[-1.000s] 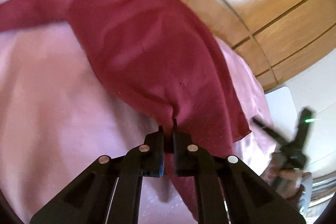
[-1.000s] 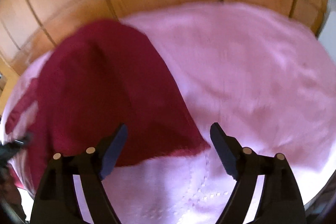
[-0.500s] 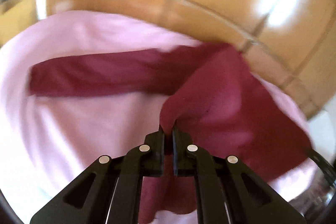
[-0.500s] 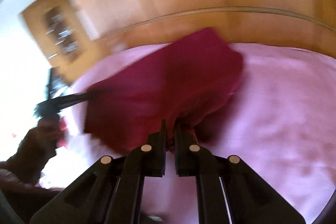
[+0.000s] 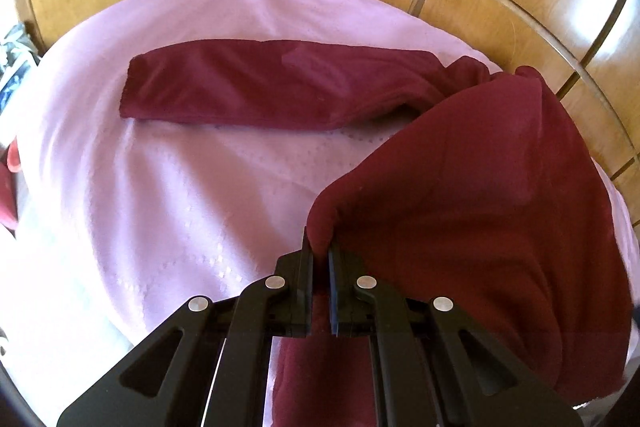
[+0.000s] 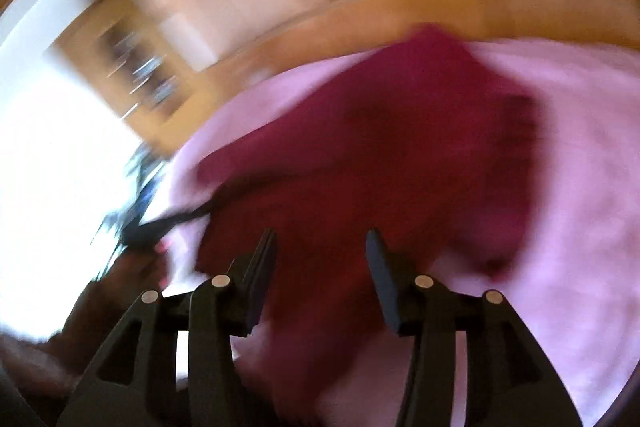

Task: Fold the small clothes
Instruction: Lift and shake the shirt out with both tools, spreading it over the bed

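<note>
Wooden panels stand behind a bed (image 5: 168,187) covered with a pink sheet, and on it lies the garment (image 5: 280,87), dark red, with one long part stretched flat across the far side. The left gripper (image 5: 320,255) has its jaws closed on a bunched edge of the cloth and lifts the near part into a soft tent. The right gripper (image 6: 320,247) hangs over the cloth with jaws apart and nothing between them; this view is much blurred. I judge the fabric light, soft and limp, so it will sag and slide; better to take it at a hem or corner, not in the middle. Half a second ago the right jaws were closed on the cloth; now they have let go, while the left grip stays the same.
</note>
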